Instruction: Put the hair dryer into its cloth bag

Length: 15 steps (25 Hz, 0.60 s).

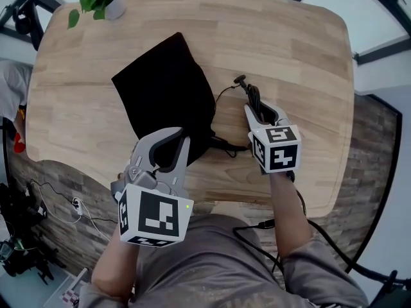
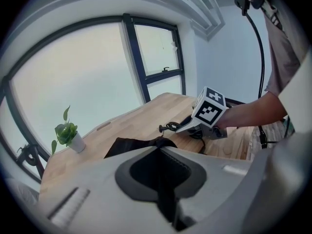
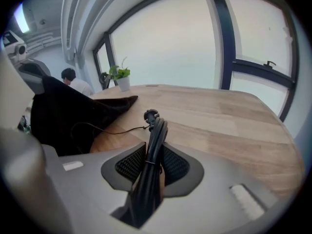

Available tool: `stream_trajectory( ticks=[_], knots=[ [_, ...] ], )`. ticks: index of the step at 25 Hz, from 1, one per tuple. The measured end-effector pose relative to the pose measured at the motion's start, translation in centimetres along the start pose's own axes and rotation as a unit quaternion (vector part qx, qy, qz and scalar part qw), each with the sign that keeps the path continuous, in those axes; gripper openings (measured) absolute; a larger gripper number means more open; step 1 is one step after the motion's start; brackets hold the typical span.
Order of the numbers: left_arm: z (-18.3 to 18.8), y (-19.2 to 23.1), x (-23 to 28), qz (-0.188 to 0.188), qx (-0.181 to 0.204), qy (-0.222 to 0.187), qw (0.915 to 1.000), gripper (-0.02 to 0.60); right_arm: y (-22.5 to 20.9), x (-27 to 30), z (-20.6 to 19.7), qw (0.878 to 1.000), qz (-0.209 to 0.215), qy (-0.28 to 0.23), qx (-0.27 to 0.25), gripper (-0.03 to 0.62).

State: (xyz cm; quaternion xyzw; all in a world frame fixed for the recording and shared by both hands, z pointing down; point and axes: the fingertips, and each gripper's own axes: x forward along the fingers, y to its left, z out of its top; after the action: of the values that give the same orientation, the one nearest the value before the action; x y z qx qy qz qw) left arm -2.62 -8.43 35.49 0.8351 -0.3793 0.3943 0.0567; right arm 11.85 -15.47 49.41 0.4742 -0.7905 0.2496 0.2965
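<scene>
Now the right gripper clamps the bundled cord, while the left gripper pinches the cloth bag.

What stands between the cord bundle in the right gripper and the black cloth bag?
Nothing visible blocks it. Between the cord bundle, clamped in the right gripper, and the cloth bag lies bare table, crossed only by the bag's thin drawstring. The left gripper pinches the bag's near edge.
</scene>
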Motion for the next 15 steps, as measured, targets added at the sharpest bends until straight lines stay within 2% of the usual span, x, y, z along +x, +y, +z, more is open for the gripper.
stream_trajectory(
  ticks=[4,8,10,12,15],
  knots=[
    [0.4,0.3,-0.1,0.003,0.000,0.009,1.0000,0.011,2.5,-2.6,2.2,0.995,0.044,-0.086,-0.029,0.114],
    [0.5,0.5,-0.3,-0.001,-0.011,0.019,0.9998,0.011,5.2,-5.5,3.2,0.978,0.108,-0.154,-0.094,0.114],
    [0.5,0.5,-0.2,-0.006,-0.018,0.023,0.9995,0.011,7.0,-7.0,3.4,0.958,0.155,-0.187,-0.152,0.112],
    [0.5,0.4,-0.1,-0.012,-0.027,0.029,0.9992,0.011,8.9,-8.7,3.1,0.929,0.206,-0.208,-0.229,0.112],
    [0.6,0.4,0.2,-0.020,-0.040,0.037,0.9983,0.011,11.4,-10.7,1.8,0.894,0.262,-0.201,-0.301,0.112]
  ],
)
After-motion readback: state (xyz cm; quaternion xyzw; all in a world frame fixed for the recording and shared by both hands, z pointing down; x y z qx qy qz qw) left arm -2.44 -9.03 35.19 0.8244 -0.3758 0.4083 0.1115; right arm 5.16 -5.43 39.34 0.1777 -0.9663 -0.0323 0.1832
